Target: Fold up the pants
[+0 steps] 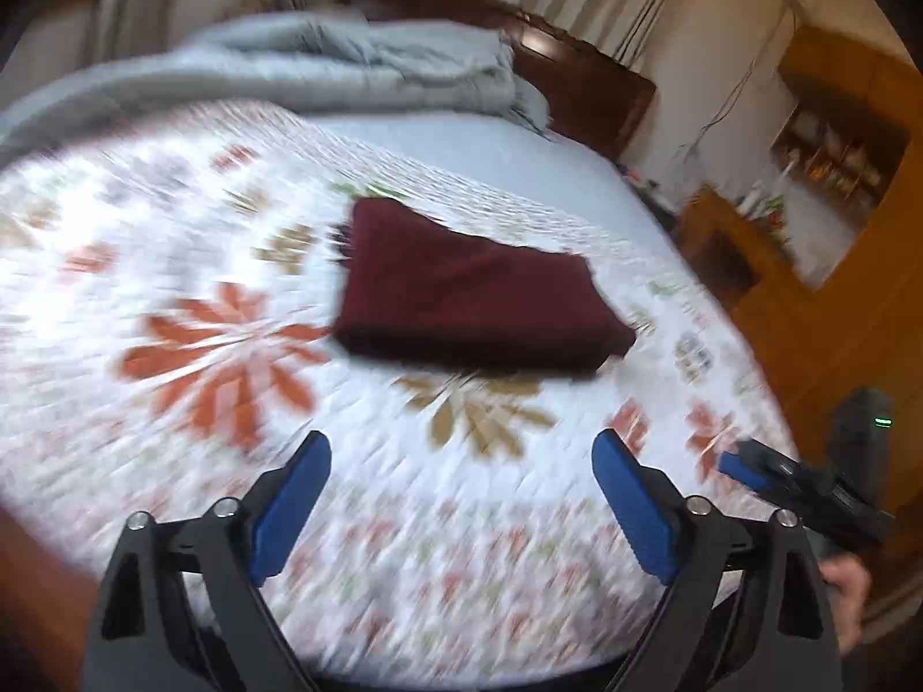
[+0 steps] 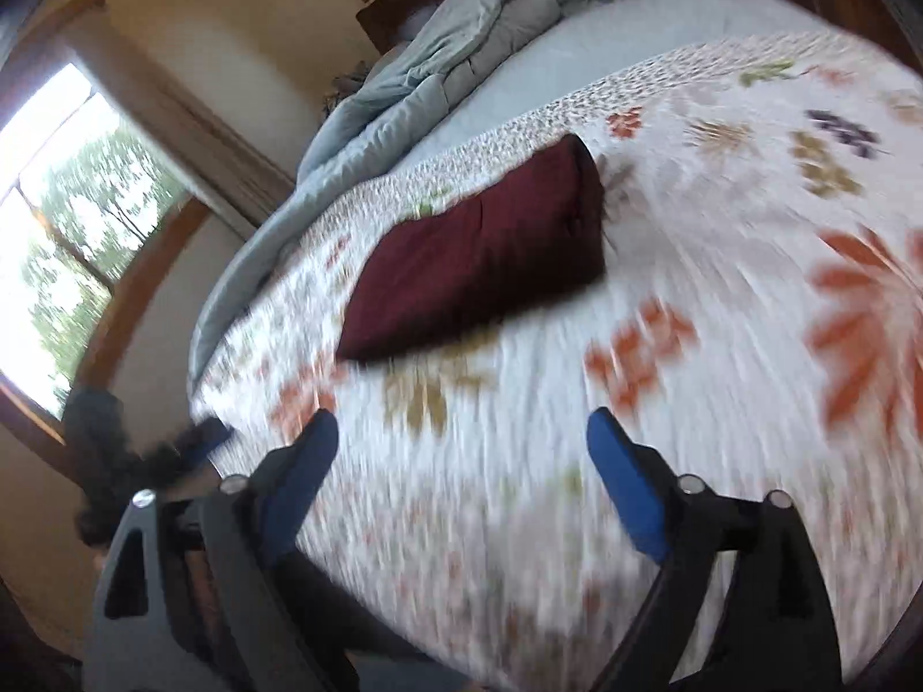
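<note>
Already folded, by the look of it: the maroon pants lie as a compact rectangle on the floral quilt, well ahead of our left gripper, w/ nothing between its fingers, which stand wide apart. Same for our right gripper: fingers spread wide, empty, the pants ahead & slightly to the left. Neither touches the cloth. Both views are motion-blurred. We judge the folding done; at most a tidy-up remains. A grey duvet sits bunched at the far end of the bed.
</note>
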The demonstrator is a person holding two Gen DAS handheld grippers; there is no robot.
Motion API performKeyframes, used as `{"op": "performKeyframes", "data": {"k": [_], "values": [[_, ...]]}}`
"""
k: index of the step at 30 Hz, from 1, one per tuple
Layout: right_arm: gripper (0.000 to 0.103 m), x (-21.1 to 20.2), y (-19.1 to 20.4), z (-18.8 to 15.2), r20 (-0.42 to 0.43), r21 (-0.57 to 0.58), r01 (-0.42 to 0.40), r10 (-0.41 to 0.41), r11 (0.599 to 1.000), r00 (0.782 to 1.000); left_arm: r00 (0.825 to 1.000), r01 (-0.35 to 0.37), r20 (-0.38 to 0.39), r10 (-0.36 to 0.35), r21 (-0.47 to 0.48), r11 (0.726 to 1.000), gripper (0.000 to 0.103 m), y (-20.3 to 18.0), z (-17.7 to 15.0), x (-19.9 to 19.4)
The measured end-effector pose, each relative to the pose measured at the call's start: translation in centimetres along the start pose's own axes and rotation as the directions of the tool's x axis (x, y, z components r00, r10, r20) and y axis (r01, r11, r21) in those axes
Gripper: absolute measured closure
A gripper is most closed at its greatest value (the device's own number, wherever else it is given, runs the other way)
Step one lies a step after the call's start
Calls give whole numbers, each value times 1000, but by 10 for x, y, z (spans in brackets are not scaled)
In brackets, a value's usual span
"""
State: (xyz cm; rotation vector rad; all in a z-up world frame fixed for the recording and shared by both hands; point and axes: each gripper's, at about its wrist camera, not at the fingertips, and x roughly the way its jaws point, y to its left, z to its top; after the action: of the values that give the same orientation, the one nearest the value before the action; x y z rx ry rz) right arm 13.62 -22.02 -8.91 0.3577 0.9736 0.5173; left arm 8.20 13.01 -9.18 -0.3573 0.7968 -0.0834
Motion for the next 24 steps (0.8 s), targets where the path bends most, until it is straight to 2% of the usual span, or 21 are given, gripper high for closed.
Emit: {"op": "performKeyframes", "data": {"k": [1, 2, 4, 5, 8, 10, 12, 15, 20, 21, 24], "values": [[11, -8, 3, -13, 4, -6, 20, -20, 1000, 1000, 999, -42, 10, 42, 28, 999, 9, -7, -8, -10], [11, -19, 7, -33, 7, -4, 56, -56, 998, 998, 993, -116, 16, 115, 74, 990, 9, -16, -21, -23], [9, -31, 12, -60, -2, 17, 100, -100, 995, 995, 978, -208, 20, 207, 118, 971, 9, -23, -45, -40], [9, -44, 15, -75, -3, 34, 122, -122, 992, 993, 976, -216, 10, 216, 142, 966, 9, -30, -56, -51], [4, -51, 25, -93, 7, 54, 158, -159, 986, 987, 973, -228, -1, 231, 154, 961, 9, -46, -78, -73], [4, -56, 34, -98, -2, 41, 223, -224, 974, 975, 963, -263, -14, 269, 168, 950, 9, -49, -85, -77], [4, -65, 49, -99, 12, 18, 308, -308, 951, 951, 950, -293, -41, 309, 213, 932, 9, -60, -89, -85], [3, -87, 76, -96, 75, -24, 326, -324, 945, 943, 952, -287, -42, 304, 232, 929, 9, -78, -89, -112], [3, -136, 143, -85, 236, -188, 362, -316, 913, 919, 972, -235, 62, 227, 183, 955, 9, -99, -68, -174], [3, -143, 153, -83, 261, -210, 372, -315, 904, 913, 970, -241, 79, 231, 172, 955, 9, -101, -63, -183], [3, -166, 188, -78, 339, -283, 425, -325, 860, 883, 949, -300, 143, 281, 140, 944, 9, -108, -47, -209]]}}
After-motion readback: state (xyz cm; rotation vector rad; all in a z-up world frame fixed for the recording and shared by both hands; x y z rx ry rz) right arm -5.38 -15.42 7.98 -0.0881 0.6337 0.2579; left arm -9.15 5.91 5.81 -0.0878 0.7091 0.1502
